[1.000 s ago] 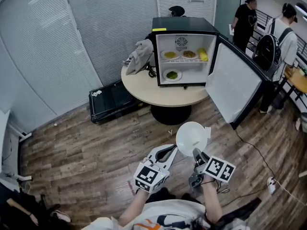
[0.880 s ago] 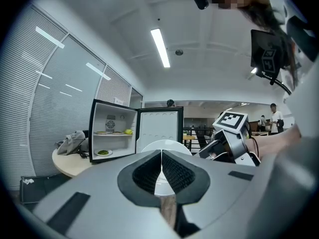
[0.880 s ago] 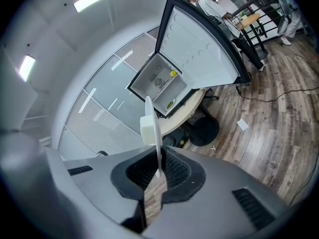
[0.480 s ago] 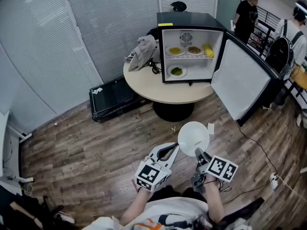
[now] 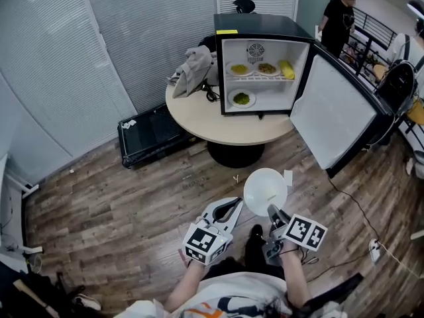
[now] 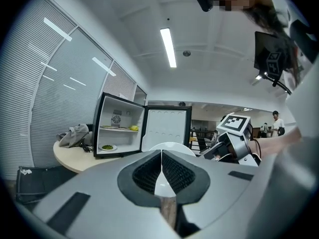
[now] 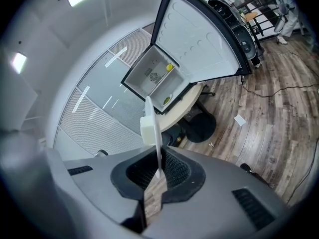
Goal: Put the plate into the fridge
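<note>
A white empty plate (image 5: 265, 191) hangs over the wooden floor, tilted, with my right gripper (image 5: 271, 210) shut on its near rim. In the right gripper view the plate (image 7: 151, 123) stands edge-on between the pads (image 7: 169, 169). My left gripper (image 5: 239, 203) is just left of the plate, its jaws shut with nothing between them (image 6: 161, 153). The plate's top (image 6: 174, 145) shows behind the left gripper's jaws. The small black fridge (image 5: 258, 28) stands open on the round table (image 5: 199, 121) ahead, door (image 5: 331, 121) swung right. Plates of food (image 5: 241, 99) sit on its shelves.
A grey cloth (image 5: 192, 68) and a cable lie on the table left of the fridge. A black case (image 5: 149, 134) sits on the floor by the blinds. People (image 5: 338, 18) stand at the back right. A cable (image 5: 351, 207) and a paper scrap (image 5: 287, 176) lie on the floor.
Both grippers and the plate have come a little closer to the fridge, which looks slightly larger. A dark shoe now shows between the grippers. The grip on the plate is the same.
</note>
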A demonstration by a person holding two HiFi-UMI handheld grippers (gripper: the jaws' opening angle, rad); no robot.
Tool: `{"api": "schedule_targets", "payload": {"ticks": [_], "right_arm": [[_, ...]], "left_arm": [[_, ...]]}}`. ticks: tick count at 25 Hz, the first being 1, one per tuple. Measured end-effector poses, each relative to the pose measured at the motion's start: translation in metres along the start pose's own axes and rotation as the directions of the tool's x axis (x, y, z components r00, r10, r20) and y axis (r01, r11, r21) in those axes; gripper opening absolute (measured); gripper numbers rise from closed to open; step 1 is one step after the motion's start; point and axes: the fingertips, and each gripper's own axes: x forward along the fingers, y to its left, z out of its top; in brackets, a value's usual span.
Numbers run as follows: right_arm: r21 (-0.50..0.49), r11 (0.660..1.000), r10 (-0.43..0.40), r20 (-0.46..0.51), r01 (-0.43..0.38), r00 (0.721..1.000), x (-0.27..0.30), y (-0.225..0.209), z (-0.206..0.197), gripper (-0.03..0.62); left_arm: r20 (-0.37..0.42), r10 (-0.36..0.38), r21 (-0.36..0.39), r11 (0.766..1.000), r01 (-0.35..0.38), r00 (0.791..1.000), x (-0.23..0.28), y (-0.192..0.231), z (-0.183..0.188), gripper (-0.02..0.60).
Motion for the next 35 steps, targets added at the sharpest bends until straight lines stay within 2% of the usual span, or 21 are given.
{"api": "schedule_targets", "payload": {"ticks": [11,20,35], "right_arm": [[0.014,1.0,0.002,-0.011,-0.002,1.0,0.048,-0.018,0.051,0.026],[0.007,1.0,0.011,-0.057,-0.011,0.998,0.101,-0.035,0.116,0.026],[0.019,0.999,0.04,-0.104,-0.038,0.994,0.154,-0.07,0.198,0.026]], "left_arm": [[-0.018,0.03,0.001,1.0,-0.03,0.999,0.054,0.038,0.003,0.011],[-0.037,0.045,-0.016,0.999,-0.046,0.998,0.136,0.07,0.011,0.011],[-0.074,0.066,-0.001,0.998,-0.066,0.995,0.238,0.09,0.018,0.011]]}}
